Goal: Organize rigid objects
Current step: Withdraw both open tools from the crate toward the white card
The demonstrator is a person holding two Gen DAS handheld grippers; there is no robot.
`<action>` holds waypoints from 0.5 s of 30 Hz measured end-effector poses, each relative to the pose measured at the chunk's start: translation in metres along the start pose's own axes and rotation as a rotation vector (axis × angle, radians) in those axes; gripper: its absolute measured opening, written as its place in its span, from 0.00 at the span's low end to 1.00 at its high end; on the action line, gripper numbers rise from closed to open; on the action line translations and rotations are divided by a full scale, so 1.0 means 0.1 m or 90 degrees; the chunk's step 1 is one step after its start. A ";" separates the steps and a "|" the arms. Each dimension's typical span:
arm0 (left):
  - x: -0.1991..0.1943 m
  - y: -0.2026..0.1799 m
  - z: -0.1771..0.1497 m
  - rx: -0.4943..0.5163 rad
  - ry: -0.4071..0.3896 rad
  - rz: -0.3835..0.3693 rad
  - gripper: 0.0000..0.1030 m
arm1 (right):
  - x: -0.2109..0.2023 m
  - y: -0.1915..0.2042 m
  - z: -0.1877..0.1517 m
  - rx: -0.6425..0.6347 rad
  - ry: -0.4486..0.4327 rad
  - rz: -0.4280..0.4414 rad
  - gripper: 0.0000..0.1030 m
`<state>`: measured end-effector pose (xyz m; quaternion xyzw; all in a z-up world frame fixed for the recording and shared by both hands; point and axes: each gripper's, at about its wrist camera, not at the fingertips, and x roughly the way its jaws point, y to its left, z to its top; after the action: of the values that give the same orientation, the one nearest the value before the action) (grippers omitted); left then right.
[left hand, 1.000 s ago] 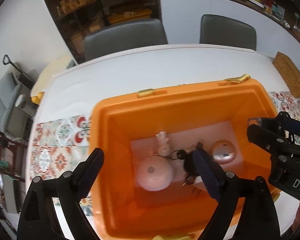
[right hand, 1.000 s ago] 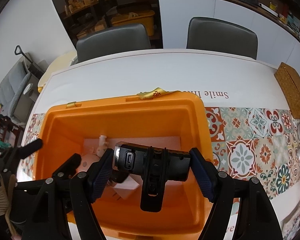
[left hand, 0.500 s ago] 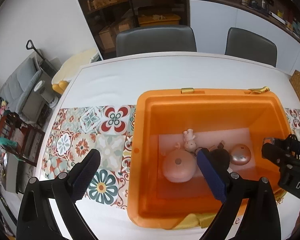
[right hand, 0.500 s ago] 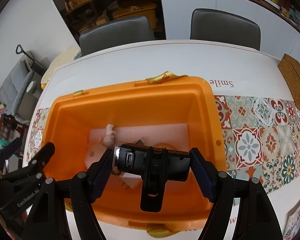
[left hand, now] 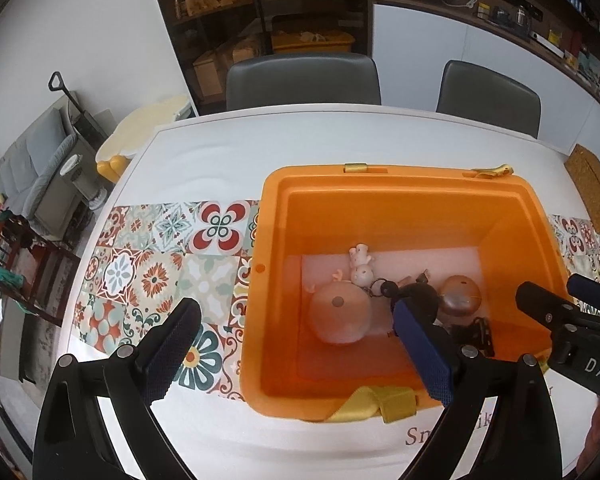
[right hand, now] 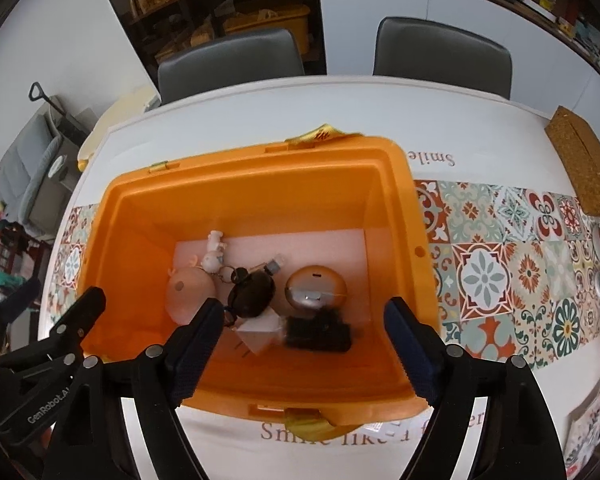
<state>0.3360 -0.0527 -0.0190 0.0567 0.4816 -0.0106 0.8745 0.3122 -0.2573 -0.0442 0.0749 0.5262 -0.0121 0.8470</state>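
An orange bin (right hand: 396, 216) (left hand: 276, 240) stands open on the table. In it lie a pink round toy (right hand: 188, 292) (left hand: 340, 316), a small white figure (right hand: 214, 252), a black round object with a key ring (right hand: 252, 292), a metallic dome (right hand: 316, 288) (left hand: 460, 296), a clear packet (right hand: 260, 332) and a black device (right hand: 320, 334), blurred. My right gripper (right hand: 304, 352) is open and empty above the bin's near side. My left gripper (left hand: 296, 352) is open and empty over the bin's left wall.
A patterned tile runner (right hand: 520, 264) (left hand: 152, 268) crosses the white table. A woven box (right hand: 584, 168) sits at the far right. Two grey chairs (right hand: 228, 64) stand behind the table. Yellow latches (left hand: 384, 400) hang at the bin's rim.
My right gripper opened and let go of the black device, which now lies in the bin. Both grippers pulled back and up; the left one shifted left.
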 end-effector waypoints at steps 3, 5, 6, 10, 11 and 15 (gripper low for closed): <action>-0.06 0.01 -0.04 -0.006 -0.003 -0.009 0.96 | -0.09 -0.02 -0.04 0.005 -0.007 -0.001 0.80; -0.11 0.00 -0.08 -0.008 -0.005 -0.013 0.96 | -0.16 -0.04 -0.08 0.008 -0.017 -0.003 0.80; -0.13 0.00 -0.10 -0.008 -0.007 -0.013 0.96 | -0.20 -0.04 -0.10 0.008 -0.024 -0.004 0.80; -0.24 0.00 -0.18 -0.015 -0.014 -0.021 0.96 | -0.36 -0.06 -0.20 0.008 -0.048 -0.006 0.80; -0.28 -0.01 -0.20 -0.017 -0.018 -0.022 0.96 | -0.40 -0.07 -0.22 0.010 -0.055 -0.005 0.80; -0.38 -0.01 -0.28 -0.022 -0.024 -0.028 0.96 | -0.53 -0.10 -0.32 0.018 -0.075 -0.002 0.80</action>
<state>0.2921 -0.0521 -0.0018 0.0307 0.4664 -0.0225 0.8837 0.2590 -0.2661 -0.0123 0.0852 0.4753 -0.0256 0.8753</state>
